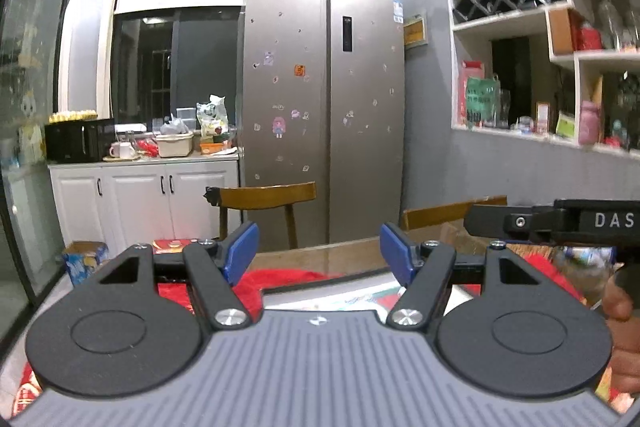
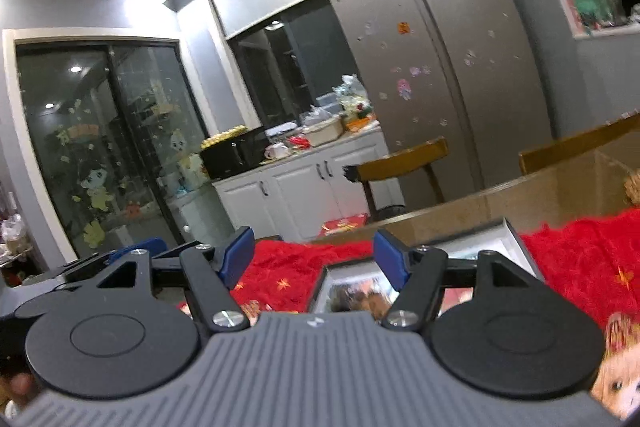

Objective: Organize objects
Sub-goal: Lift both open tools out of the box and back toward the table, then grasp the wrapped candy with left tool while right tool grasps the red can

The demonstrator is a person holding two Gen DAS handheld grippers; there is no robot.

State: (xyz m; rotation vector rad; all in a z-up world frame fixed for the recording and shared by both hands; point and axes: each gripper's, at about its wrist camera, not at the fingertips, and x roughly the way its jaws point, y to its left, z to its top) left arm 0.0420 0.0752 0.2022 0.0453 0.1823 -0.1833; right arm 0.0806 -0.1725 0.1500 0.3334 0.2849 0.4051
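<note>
My left gripper (image 1: 318, 253) is held level above the table, blue pads wide apart and nothing between them. Below it lies a red fluffy cloth (image 1: 288, 279) with a flat printed box (image 1: 344, 297) on top. My right gripper (image 2: 314, 259) is also open and empty, hovering over the same red cloth (image 2: 580, 251) and white-rimmed box (image 2: 356, 287). A plush toy (image 2: 616, 371) lies at the lower right of the right wrist view. The right tool's black housing (image 1: 580, 221) shows at the right of the left wrist view, with a hand (image 1: 620, 307) under it.
The brown table's far edge (image 2: 520, 199) runs behind the cloth, with two wooden chairs (image 1: 268, 197) (image 2: 404, 157) beyond it. Further back stand a steel fridge (image 1: 324, 107), a white cabinet with a cluttered top (image 1: 144, 187) and, on the right, wall shelves (image 1: 560, 27).
</note>
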